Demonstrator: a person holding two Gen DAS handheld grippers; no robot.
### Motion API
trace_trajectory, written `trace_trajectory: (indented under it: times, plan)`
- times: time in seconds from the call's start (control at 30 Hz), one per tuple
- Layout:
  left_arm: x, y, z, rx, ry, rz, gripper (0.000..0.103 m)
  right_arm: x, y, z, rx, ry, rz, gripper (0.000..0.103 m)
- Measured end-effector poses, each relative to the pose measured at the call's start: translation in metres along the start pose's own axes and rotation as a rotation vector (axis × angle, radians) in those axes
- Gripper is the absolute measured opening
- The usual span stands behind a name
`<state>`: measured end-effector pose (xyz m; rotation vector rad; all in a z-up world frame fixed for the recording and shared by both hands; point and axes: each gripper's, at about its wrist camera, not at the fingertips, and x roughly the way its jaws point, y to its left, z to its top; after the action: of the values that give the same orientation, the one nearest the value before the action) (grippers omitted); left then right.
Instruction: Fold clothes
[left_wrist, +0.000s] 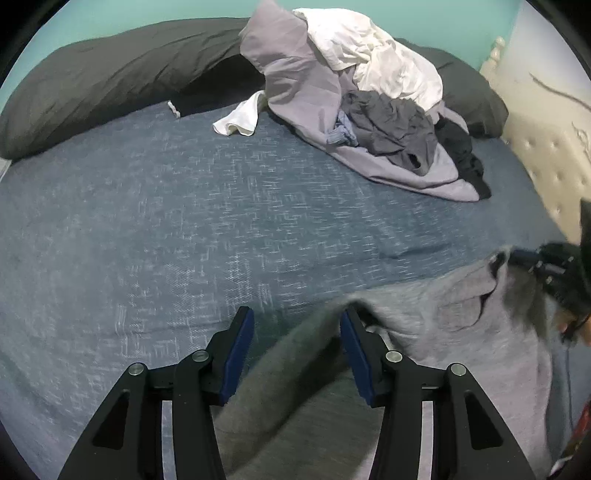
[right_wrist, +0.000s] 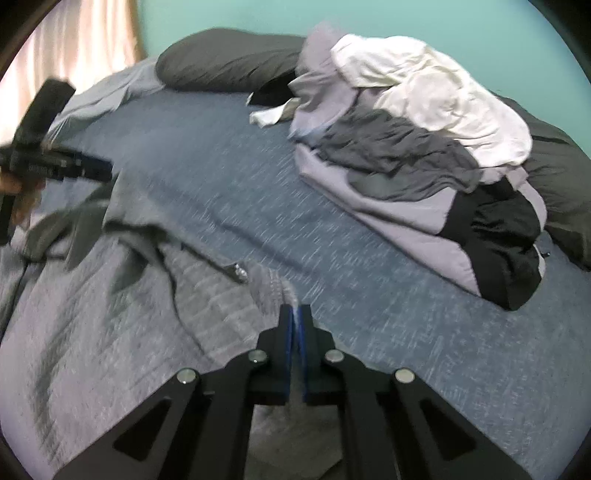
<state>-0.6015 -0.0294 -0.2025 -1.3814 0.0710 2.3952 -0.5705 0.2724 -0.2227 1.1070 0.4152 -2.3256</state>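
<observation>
On the near edge of the blue bed (left_wrist: 184, 206), a grey sweater (right_wrist: 110, 314) is spread, its length stretched sideways between the two tongs. Its ribbed hem is pinched in the fully closed right tongs (right_wrist: 295, 314). The left tongs (left_wrist: 297, 325) are seen about half open, with grey cloth lying between the pads but not pressed. Well apart, a pile of clothes (left_wrist: 369, 110) is heaped against dark pillows (left_wrist: 110, 77).

- Bed (left_wrist: 166, 206) covered with a blue patterned spread.
- Dark grey pillows (left_wrist: 110, 81) along its far edge.
- Heap of unfolded clothes (left_wrist: 369, 110), lilac, white, grey and black.
- Grey garment (right_wrist: 110, 314) spread at the near edge.
</observation>
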Motion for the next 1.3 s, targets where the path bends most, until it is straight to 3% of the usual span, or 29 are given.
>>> trace_trajectory:
  times: [0.1,0.13,0.17,0.23,0.5,0.8,0.93,1.03,1.17,1.23,1.3]
  plan:
    - [0.011,0.000,0.000,0.032,0.018,-0.006,0.052,-0.004,-0.006,0.004,0.032,-0.026,-0.006,0.003]
    - [0.014,0.000,0.000,0.037,0.023,-0.012,0.044,-0.005,-0.007,0.005,0.038,-0.031,-0.008,0.003]
    - [0.017,-0.001,0.000,0.039,0.027,-0.017,0.021,-0.006,-0.008,0.006,0.041,-0.033,-0.010,0.003]
    - [0.020,-0.001,0.000,0.037,0.031,-0.029,0.004,-0.007,-0.010,0.008,0.047,-0.039,-0.023,0.003]
    - [0.013,0.016,0.020,-0.065,-0.026,-0.103,0.003,-0.007,-0.031,0.011,0.141,-0.062,-0.067,0.002]
    - [0.043,0.024,0.049,-0.130,0.027,-0.099,0.003,0.014,-0.045,0.018,0.232,-0.049,-0.126,0.002]
    - [0.065,0.034,0.044,-0.201,0.111,-0.095,0.006,0.026,-0.045,0.026,0.261,-0.044,-0.133,0.002]
    - [0.068,0.040,0.035,-0.230,0.114,-0.088,0.014,0.045,-0.043,0.022,0.302,0.014,-0.104,0.002]
    - [0.051,0.052,0.030,-0.283,0.063,-0.108,0.038,0.051,-0.045,0.012,0.372,0.026,-0.082,0.004]
    - [0.038,0.058,0.029,-0.292,0.033,-0.111,0.040,0.044,-0.052,0.006,0.412,0.006,-0.062,0.007]
    - [0.022,0.062,0.030,-0.280,0.015,-0.098,0.040,0.035,-0.056,0.003,0.427,-0.013,-0.069,0.017]
